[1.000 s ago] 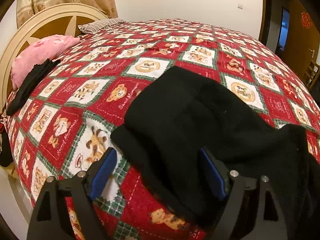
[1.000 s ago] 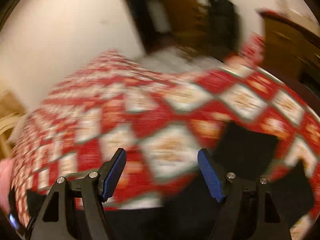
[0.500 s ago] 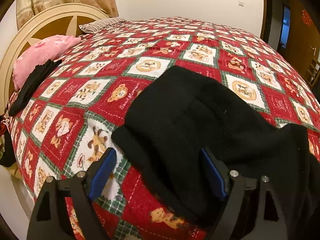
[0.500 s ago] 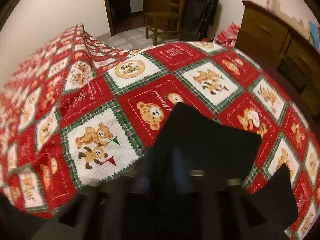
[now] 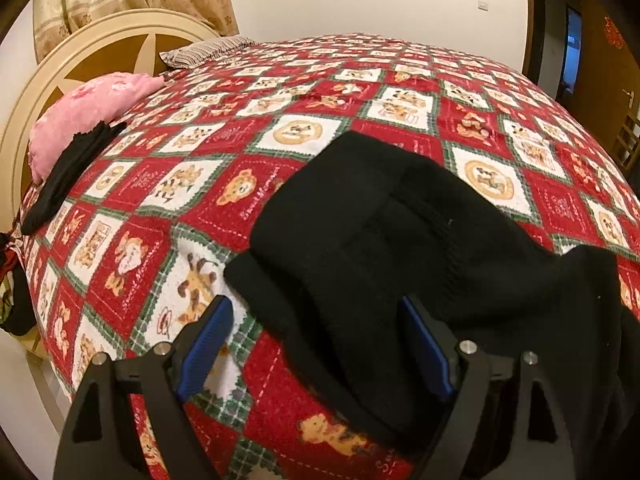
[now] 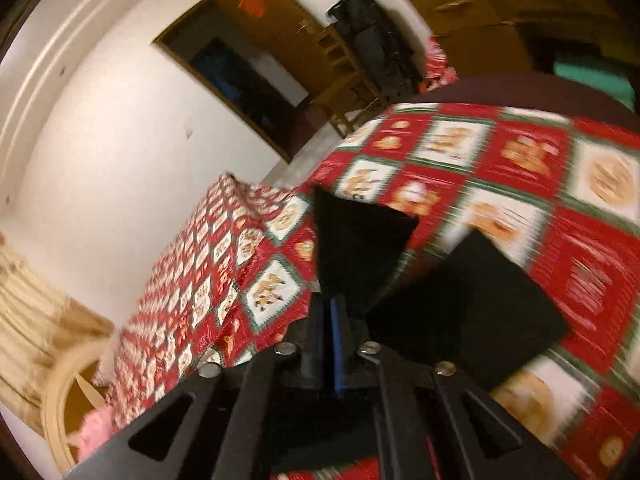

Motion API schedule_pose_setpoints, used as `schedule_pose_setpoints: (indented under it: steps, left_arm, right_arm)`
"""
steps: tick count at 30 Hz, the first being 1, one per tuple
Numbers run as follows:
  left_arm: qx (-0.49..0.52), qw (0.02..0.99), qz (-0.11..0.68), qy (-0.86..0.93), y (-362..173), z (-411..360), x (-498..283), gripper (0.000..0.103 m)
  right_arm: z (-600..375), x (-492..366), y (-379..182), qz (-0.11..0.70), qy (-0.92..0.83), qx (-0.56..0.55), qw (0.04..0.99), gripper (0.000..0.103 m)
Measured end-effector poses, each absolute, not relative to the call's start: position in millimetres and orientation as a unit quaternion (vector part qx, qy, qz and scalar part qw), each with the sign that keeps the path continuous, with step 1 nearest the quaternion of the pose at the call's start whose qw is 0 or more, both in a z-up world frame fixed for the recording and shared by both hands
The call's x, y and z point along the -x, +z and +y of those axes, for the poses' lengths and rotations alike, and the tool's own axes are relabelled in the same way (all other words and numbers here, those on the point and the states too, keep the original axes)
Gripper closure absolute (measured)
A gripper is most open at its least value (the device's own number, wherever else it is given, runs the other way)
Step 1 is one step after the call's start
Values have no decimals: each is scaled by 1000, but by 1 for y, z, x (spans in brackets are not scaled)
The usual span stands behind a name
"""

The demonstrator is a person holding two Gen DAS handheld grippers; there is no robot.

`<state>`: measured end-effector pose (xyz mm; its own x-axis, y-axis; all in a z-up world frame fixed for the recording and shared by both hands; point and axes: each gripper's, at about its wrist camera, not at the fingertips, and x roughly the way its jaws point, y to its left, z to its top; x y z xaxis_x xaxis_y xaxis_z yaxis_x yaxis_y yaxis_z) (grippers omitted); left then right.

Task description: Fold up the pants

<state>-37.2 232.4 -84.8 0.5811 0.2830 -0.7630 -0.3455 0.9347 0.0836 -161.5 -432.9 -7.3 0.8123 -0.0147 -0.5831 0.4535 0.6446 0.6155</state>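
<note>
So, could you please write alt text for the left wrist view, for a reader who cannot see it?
The left gripper stands open over the near edge of black pants lying on a red quilt printed with teddy bears. At the far left a pink pillow rests against a cream headboard, with a dark cloth draped beside it.

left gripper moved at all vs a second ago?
No. In the left wrist view the left gripper stays open over the near edge of the black pants, and the pink pillow and headboard sit where they did.
</note>
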Motion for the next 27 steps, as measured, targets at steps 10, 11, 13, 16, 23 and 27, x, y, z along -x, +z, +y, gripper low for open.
schedule_pose_setpoints:
  steps: [10, 11, 13, 16, 23, 27]
  left_arm:
    - [40, 890, 420, 174, -85, 233, 36, 16]
    - [39, 889, 421, 174, -85, 233, 35, 16]
    - [36, 889, 423, 173, -84, 233, 34, 16]
    - [34, 888, 425, 172, -83, 233, 33, 16]
    - [27, 887, 426, 175, -83, 231, 33, 16]
    - [28, 887, 427, 175, -83, 231, 33, 16]
  right_arm:
    - [-447, 232, -55, 311, -221, -430, 819, 100]
    - [-448, 236, -54, 317, -232, -426, 815, 100]
    - [-451, 245, -43, 307, -255, -399, 826, 100]
    - [-458, 243, -24, 275, -252, -367, 852, 99]
    - [-469, 173, -10, 321, -203, -263, 887, 34]
    - [-472, 138, -26, 369, -181, -222, 884, 47]
